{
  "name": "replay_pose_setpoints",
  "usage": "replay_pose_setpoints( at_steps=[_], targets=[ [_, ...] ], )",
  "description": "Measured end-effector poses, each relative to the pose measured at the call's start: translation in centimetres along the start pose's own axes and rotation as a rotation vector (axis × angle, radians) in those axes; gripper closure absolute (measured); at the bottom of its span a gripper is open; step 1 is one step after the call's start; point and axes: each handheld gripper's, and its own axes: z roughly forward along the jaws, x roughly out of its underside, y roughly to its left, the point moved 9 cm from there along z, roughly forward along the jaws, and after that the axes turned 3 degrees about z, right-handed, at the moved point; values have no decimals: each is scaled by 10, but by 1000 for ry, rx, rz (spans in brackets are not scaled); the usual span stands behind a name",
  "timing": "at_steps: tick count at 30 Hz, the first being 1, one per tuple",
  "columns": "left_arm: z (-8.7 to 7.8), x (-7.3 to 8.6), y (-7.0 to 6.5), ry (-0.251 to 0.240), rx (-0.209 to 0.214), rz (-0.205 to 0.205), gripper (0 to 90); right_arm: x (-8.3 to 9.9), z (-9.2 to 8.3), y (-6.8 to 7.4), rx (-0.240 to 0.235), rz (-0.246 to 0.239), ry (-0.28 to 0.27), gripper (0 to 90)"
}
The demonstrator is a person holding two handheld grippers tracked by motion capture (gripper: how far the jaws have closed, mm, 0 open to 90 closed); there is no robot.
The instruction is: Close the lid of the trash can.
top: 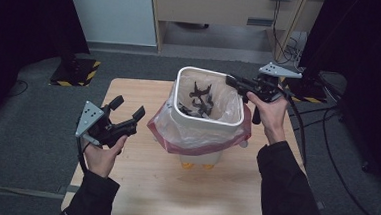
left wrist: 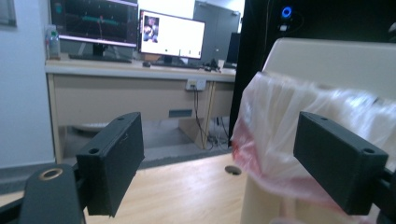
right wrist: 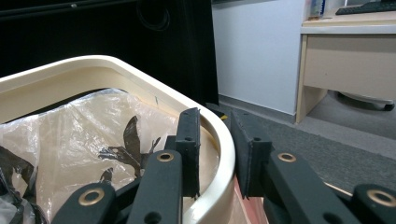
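One wooden table [top: 138, 184] is standing on grey carpet, with one cream bin [top: 209, 119] sitting near its middle. One clear bag [top: 177, 129] is hiding the bin's sides; dark shapes inside are hard to make out. The right gripper [top: 231, 81] is pinching the bin's far right rim. The left gripper [top: 127, 108] is hanging wide open and empty at the near left.

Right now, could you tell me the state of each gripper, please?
Left gripper: open, holding nothing, beside the bin.
Right gripper: jaws astride the bin's rim, one inside, one outside; grip cannot be told.
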Motion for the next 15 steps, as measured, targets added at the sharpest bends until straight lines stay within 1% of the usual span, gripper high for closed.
replay_pose_setpoints(
  at_steps=[1,3,4,6,12,14,15],
  targets=[
    [0,-4,-1,-11,-2,6,153,0,0,1,5,-7,5,740],
    [3,-11,-4,-29,4,5,153,-2,1,3,10,-17,12,739],
    [4,-15,-8,-36,19,-1,153,-3,1,3,15,-28,13,739],
    [8,-22,-13,-51,32,1,153,-4,1,4,21,-38,17,738],
    [20,-41,-35,-86,74,12,151,-3,1,5,24,-38,21,731],
    [25,-47,-43,-91,88,20,151,-3,1,5,22,-41,23,725],
    [26,-48,-44,-91,92,20,150,-3,1,5,21,-44,23,725]
  ],
)
